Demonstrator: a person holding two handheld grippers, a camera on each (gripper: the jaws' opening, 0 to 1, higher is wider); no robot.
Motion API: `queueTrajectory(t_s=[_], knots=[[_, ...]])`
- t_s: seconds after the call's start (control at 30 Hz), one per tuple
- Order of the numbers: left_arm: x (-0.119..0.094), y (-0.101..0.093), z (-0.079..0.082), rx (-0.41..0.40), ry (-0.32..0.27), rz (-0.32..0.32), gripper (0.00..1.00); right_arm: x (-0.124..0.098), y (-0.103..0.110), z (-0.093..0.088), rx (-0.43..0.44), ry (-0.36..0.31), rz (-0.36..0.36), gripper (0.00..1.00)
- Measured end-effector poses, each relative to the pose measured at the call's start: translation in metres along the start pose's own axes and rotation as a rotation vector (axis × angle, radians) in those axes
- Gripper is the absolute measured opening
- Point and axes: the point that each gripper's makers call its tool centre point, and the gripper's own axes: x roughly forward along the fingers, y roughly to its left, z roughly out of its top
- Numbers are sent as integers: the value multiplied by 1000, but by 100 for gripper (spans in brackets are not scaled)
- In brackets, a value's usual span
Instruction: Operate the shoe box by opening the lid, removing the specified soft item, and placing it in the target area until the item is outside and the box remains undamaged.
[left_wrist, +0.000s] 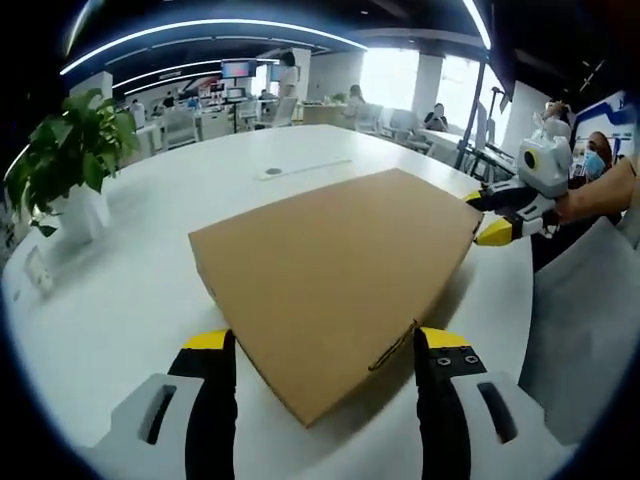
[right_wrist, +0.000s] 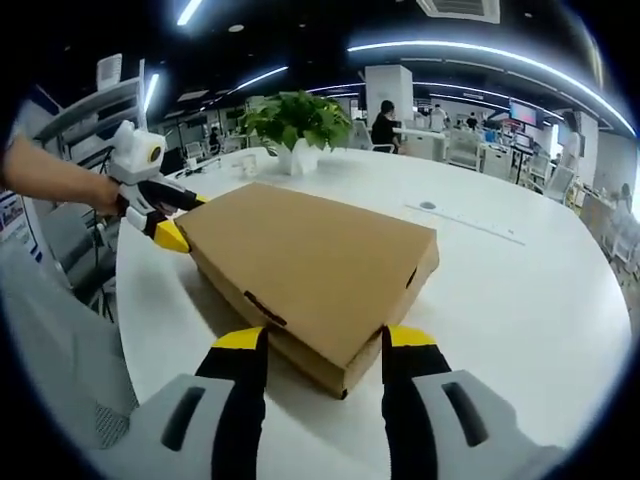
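A closed brown cardboard shoe box lies flat on the white table, its lid down. My left gripper is open, and its yellow-tipped jaws straddle the box's near corner. It also shows at the far corner in the right gripper view as the left gripper. My right gripper is open too, with the opposite corner of the box between its jaws. From the left gripper view, the right gripper sits at the far right corner, held by a hand. The box's contents are hidden.
A potted green plant stands on the table beyond one side of the box. A round cable port is set in the tabletop. Desks, chairs and people fill the office behind.
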Motion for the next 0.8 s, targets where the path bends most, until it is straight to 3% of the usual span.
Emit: queueTrajectory(t_s=[0.37,0.8], knots=[[-15,-6,-12,-9,11,7,74,-4,16,-4,-5,-6,5,42],[-19,-7,-14,-14,-7,21,76,-5,17,-4,9,-19,4,43]])
